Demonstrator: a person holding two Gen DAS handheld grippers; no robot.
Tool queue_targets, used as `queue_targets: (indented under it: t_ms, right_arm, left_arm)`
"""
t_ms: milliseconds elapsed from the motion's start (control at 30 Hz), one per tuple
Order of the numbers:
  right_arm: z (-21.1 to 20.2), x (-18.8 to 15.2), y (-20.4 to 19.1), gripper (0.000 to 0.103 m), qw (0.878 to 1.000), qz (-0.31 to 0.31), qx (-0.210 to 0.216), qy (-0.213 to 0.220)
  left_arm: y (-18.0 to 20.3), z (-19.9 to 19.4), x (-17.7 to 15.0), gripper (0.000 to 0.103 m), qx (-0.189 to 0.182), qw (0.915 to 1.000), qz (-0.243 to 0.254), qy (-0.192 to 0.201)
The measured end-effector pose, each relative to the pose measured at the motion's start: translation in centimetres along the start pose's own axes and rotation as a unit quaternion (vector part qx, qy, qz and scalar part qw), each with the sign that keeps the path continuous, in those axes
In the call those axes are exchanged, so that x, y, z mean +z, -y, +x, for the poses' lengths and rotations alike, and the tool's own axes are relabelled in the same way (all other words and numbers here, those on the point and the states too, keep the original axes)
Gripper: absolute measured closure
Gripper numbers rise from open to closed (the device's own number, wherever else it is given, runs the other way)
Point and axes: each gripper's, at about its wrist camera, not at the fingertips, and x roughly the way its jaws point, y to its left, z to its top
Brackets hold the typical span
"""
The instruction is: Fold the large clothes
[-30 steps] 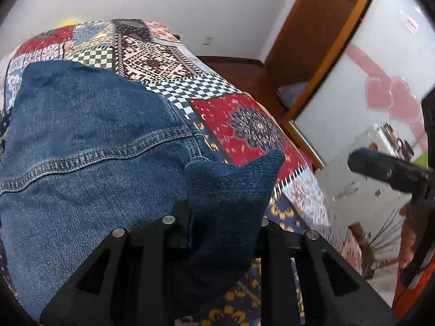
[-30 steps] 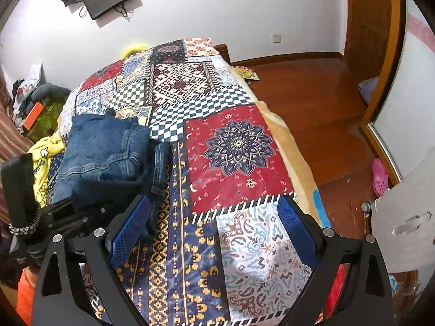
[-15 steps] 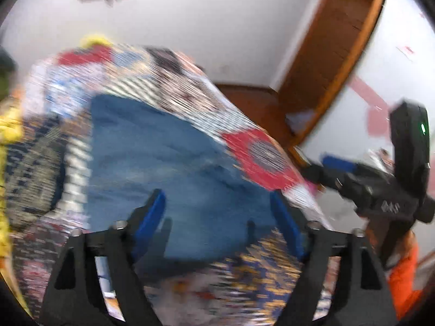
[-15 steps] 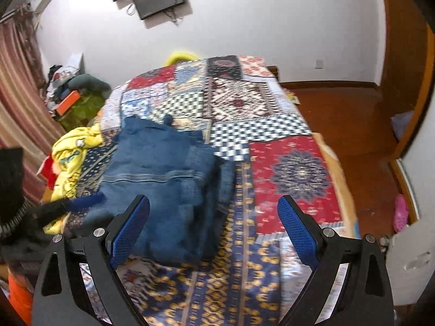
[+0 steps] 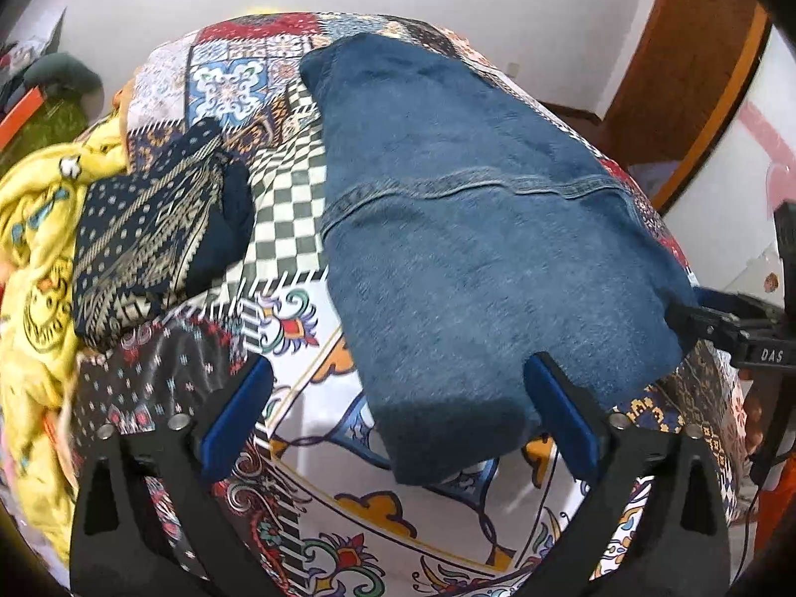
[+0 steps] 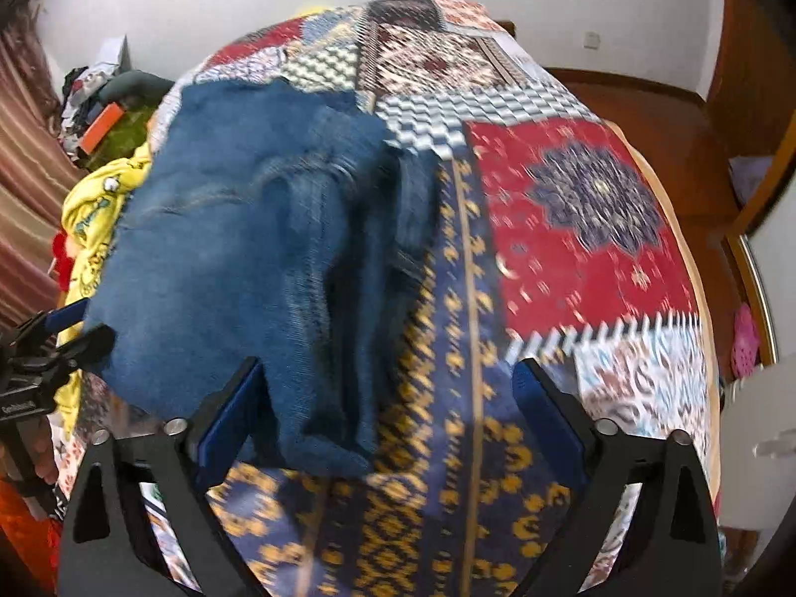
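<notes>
both claws are spread with nothing clamped, the left gripper [image 5: 398,423] having just let go of the denim garment [image 5: 477,229], which is left folded on the patchwork bedspread [image 5: 278,229], so the fold is judged nearly done.

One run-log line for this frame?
left claw: opening, empty | right claw: opening, empty | folded blue denim garment: lying on patchwork bedspread
</notes>
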Motion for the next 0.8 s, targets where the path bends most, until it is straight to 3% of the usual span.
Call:
queue_targets:
  t_ms: [233, 400, 500, 667, 800]
  right_arm:
    - [-1.8, -1.0, 0.8, 0.003, 1.000, -0.007, -0.011, 0.002]
    - [-3.8, -0.3, -0.4, 0.002, 0.998, -0.041, -0.043, 0.028]
    - [-4.8, 0.7, -1.1, 0.002, 0.996, -0.058, -0.048, 0.052]
    - [-6.2, 3.2, -2.2, 0.001, 0.993, -0.069, -0.017, 0.093]
    - [-4.8, 5.5, -2.0, 0.001, 0.994, -0.045, 0.049, 0.084]
  left_arm:
    - [-0.5, -1.6, -0.3, 0.001, -0.012, 0.9999, 0.009, -0.002]
    - [-0.9, -4.0, 0.8, 0.001, 0.032, 0.9982, 0.045, 0.021]
    - [-1.9, -5.5, 2.2, 0.001, 0.038, 0.9977, 0.037, 0.043]
    - [-3.3, -6.5, 4.9, 0.001, 0.030, 0.9969, 0.019, 0.070]
    - [-4.2, -4.9, 7.0, 0.001, -0.005, 0.9981, -0.003, 0.061]
